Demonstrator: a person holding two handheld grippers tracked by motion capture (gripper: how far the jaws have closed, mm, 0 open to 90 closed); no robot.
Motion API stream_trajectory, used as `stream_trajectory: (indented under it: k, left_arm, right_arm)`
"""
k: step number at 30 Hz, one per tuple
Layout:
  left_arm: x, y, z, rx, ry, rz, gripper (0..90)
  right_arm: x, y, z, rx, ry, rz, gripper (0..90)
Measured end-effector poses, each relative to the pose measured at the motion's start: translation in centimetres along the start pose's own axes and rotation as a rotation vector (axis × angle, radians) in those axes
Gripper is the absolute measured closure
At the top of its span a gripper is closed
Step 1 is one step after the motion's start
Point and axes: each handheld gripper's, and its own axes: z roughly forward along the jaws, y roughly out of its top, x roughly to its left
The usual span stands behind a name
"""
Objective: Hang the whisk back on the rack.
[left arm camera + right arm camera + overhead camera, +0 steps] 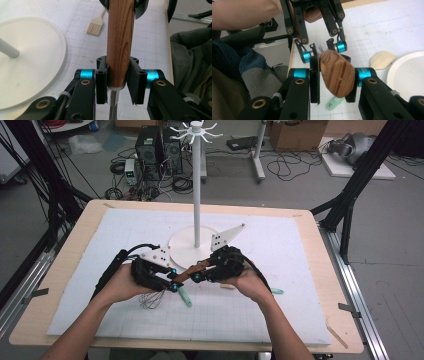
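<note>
One whisk with a wooden handle (120, 42) is held between the two claws above the near middle of the surface (300, 320), just in front of the stand's round base. The left claw (172, 285) is clamped on the handle's lower end, next to the metal collar where the wires (152, 299) begin; in the left gripper view both black pads press flat against the wood, one on each side. The right claw (197, 277) grips the handle's far, rounded end; in the right gripper view its two pads squeeze that butt end (337, 73) from either side, with the left claw facing it just behind. The wire loops hang below the left hand (117, 285), near the white gridded mat (280, 265). One white stand (196, 195) rises from a round base (182, 250) in the middle of the mat, topped by a ring of hooks. Three other utensils lie on the mat: one pale green handled tool (185, 296) just beneath the claws, one small brush (95, 25) with pale bristles, and one cream spatula head (382, 60) beside the base. The right hand (247, 280) sits right of centre.
</note>
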Motion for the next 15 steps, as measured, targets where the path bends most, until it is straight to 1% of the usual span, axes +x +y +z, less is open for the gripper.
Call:
stream_trajectory:
  k: [1,3,7,9,10,12,13,15]
  left_arm:
    - [0.1,0.1,-0.1,-0.002,-0.007,0.004,71.0]
    - [0.1,0.2,-0.3,-0.006,-0.005,0.004,70.7]
    - [0.1,0.4,-0.6,-0.017,-0.01,-0.004,70.4]
    - [0.1,0.4,-0.6,-0.022,-0.002,-0.004,71.4]
    - [0.1,0.4,-0.6,-0.023,0.001,-0.004,72.8]
    - [0.1,0.5,-0.6,-0.023,-0.001,-0.007,73.3]
    - [0.1,0.5,-0.6,-0.026,0.005,-0.006,73.5]
    - [0.2,0.6,-0.8,-0.029,0.011,-0.014,73.6]
  right_arm:
    - [0.0,0.1,-0.1,-0.002,-0.001,-0.001,72.5]
    - [0.1,0.2,-0.3,-0.013,-0.002,0.001,72.5]
    - [0.2,0.6,-0.9,-0.043,-0.002,-0.003,72.5]
    - [0.1,0.6,-1.1,-0.06,-0.009,-0.008,72.5]
    - [0.2,0.6,-1.2,-0.063,-0.007,-0.001,72.5]
    - [0.2,0.7,-1.2,-0.065,-0.01,-0.005,72.5]
    - [0.2,0.7,-1.2,-0.066,-0.014,-0.01,72.4]
    - [0.2,0.7,-1.3,-0.083,-0.021,-0.002,72.3]
